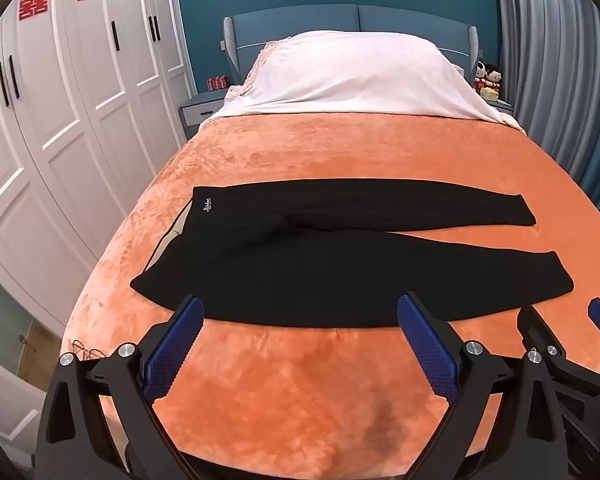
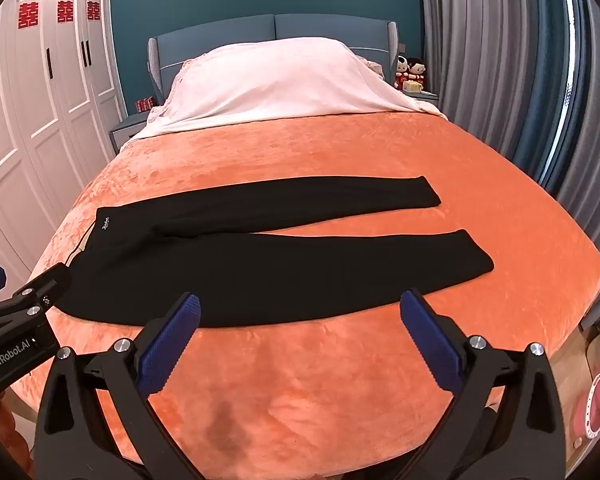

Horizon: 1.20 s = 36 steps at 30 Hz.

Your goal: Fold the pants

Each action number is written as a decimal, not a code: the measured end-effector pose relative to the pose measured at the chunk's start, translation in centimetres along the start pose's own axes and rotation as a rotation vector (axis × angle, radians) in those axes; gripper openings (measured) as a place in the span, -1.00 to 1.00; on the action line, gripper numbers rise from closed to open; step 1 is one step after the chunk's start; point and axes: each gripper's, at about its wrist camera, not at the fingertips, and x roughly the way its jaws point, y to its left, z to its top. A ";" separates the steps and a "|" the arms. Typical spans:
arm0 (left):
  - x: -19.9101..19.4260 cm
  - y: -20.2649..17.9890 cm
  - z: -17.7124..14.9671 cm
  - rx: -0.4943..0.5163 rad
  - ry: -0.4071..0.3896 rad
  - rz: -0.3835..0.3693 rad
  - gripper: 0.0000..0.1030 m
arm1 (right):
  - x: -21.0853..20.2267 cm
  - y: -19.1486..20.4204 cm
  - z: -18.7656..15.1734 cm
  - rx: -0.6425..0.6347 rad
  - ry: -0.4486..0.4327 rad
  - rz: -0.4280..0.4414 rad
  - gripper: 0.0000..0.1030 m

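Observation:
A pair of black pants (image 1: 340, 256) lies flat across the orange bedspread (image 1: 300, 380), waistband at the left, both legs stretched to the right with a narrow gap between them. In the right wrist view the same pants (image 2: 260, 264) lie crosswise. My left gripper (image 1: 300, 312) hovers over the near edge of the pants, open, with nothing between its blue pads. My right gripper (image 2: 300, 308) is open too, just above the near leg's edge, holding nothing. The left gripper's tip (image 2: 56, 276) shows near the waistband corner, and the right gripper (image 1: 572, 320) shows at the left view's lower right.
A white pillow cover (image 1: 360, 72) lies at the head of the bed against a blue headboard (image 1: 352, 20). White wardrobes (image 1: 60, 120) stand at the left, grey-blue curtains (image 2: 520, 80) at the right. Dolls (image 2: 410, 70) sit on a nightstand. A dark stain (image 2: 224, 420) marks the bedspread near me.

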 end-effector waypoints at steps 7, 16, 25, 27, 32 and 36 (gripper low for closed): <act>0.0 -0.5 -0.1 0.007 0.003 0.011 0.86 | 0.0 0.1 0.0 -0.001 -0.001 0.000 0.91; 0.0 -0.5 -0.1 0.007 0.005 0.012 0.86 | 0.1 0.2 -0.1 -0.001 -0.002 -0.002 0.91; 0.1 -0.3 -0.2 0.007 0.006 0.014 0.86 | 0.1 0.2 -0.1 -0.003 -0.001 0.000 0.91; 0.0 -0.3 -0.3 0.008 0.005 0.016 0.86 | 0.1 0.2 -0.2 -0.002 -0.001 -0.001 0.91; 0.0 -0.4 -0.2 0.009 0.006 0.015 0.86 | 0.2 0.2 -0.3 -0.003 -0.001 -0.001 0.91; 0.1 -0.5 -0.2 0.009 0.006 0.016 0.86 | 0.2 0.2 -0.3 -0.003 -0.002 0.000 0.91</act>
